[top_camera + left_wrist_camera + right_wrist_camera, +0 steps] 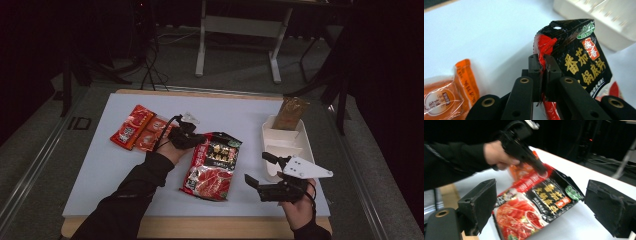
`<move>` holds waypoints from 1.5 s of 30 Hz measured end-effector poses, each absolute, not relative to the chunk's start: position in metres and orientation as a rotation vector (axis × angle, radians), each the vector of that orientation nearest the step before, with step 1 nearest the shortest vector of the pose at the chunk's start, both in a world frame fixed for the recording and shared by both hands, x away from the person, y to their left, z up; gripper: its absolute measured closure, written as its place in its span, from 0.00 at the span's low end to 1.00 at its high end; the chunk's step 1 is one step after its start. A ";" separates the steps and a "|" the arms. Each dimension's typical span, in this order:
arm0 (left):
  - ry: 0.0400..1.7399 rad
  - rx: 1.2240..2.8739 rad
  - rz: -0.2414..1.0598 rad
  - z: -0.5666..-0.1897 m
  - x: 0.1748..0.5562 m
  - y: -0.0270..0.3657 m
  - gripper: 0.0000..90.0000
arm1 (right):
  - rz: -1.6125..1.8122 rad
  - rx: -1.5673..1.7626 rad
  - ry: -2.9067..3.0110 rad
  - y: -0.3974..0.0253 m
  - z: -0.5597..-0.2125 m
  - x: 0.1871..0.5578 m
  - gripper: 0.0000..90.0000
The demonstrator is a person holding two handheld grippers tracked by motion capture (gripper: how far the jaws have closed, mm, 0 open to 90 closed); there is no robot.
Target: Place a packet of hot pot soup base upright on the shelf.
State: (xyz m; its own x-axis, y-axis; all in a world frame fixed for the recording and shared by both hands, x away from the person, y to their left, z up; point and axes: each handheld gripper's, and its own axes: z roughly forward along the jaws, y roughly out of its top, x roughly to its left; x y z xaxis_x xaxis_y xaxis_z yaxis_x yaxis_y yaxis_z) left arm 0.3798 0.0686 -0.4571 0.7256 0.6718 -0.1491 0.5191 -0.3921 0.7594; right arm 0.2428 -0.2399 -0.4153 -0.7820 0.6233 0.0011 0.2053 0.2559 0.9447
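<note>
1. On the pale table (100,170), the left gripper (192,137) clamps the upper left edge of a red and black soup-base pouch (212,167), its jaws pressed tight on the crumpled red foil.

2. The left gripper view brings that pinch close: the pouch (576,57) has its red side seam caught between the two black jaws, and its top edge with a hang hole is lifted off the table, a detail the high view leaves too small to read.

3. The right gripper (265,172) hovers at about 3 o'clock from the pouch, near it but apart, jaws spread wide and holding nothing.

4. From the right gripper view, the pouch (534,205) lies framed between those wide jaws, with the left gripper (541,171) and the hand (496,155) behind it gripping the pouch's far edge.

5. In the high view, the pouch's long axis runs from about 1 o'clock to 7 o'clock, the black printed end pointing away from the person and the red pictured end toward the near table edge.

6. The high view alone takes in the surroundings: orange sachets (140,127) at about 10 o'clock from the pouch, and a white tray (280,145) at about 2 o'clock holding a brown packet (291,112).
</note>
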 end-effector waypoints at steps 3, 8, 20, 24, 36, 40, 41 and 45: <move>0.880 2.064 0.243 -0.452 0.374 0.067 0.96 | 1.556 0.755 2.170 -0.240 -0.416 0.243 0.12; 0.832 2.005 0.241 -0.438 0.355 0.064 0.97 | 1.513 0.784 2.140 -0.242 -0.415 0.245 0.16; 0.726 1.862 0.235 -0.408 0.321 0.066 0.97 | 1.491 0.819 2.104 -0.249 -0.412 0.251 0.27; 0.701 1.806 0.216 -0.400 0.317 0.067 0.97 | 1.491 0.835 2.078 -0.251 -0.408 0.258 0.27; 0.634 1.662 0.139 -0.403 0.307 0.061 0.97 | 1.575 0.870 2.058 -0.253 -0.400 0.270 0.47; 0.613 1.644 0.141 -0.406 0.305 0.058 0.97 | 1.594 0.861 2.098 -0.254 -0.398 0.272 0.67; 0.611 1.636 0.145 -0.407 0.304 0.057 0.97 | 1.618 0.863 2.123 -0.254 -0.397 0.273 0.70; 0.608 1.631 0.152 -0.407 0.304 0.057 0.96 | 1.652 0.876 2.175 -0.257 -0.395 0.277 0.81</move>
State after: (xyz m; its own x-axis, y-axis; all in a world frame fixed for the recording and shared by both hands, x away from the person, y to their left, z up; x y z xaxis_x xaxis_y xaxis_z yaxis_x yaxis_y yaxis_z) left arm 0.3042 0.0567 -0.4073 0.8487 0.4677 -0.2471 0.2964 -0.0335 0.9545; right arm 0.2772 -0.2566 -0.3947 -0.7798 0.6101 0.1403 0.2990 0.1661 0.9397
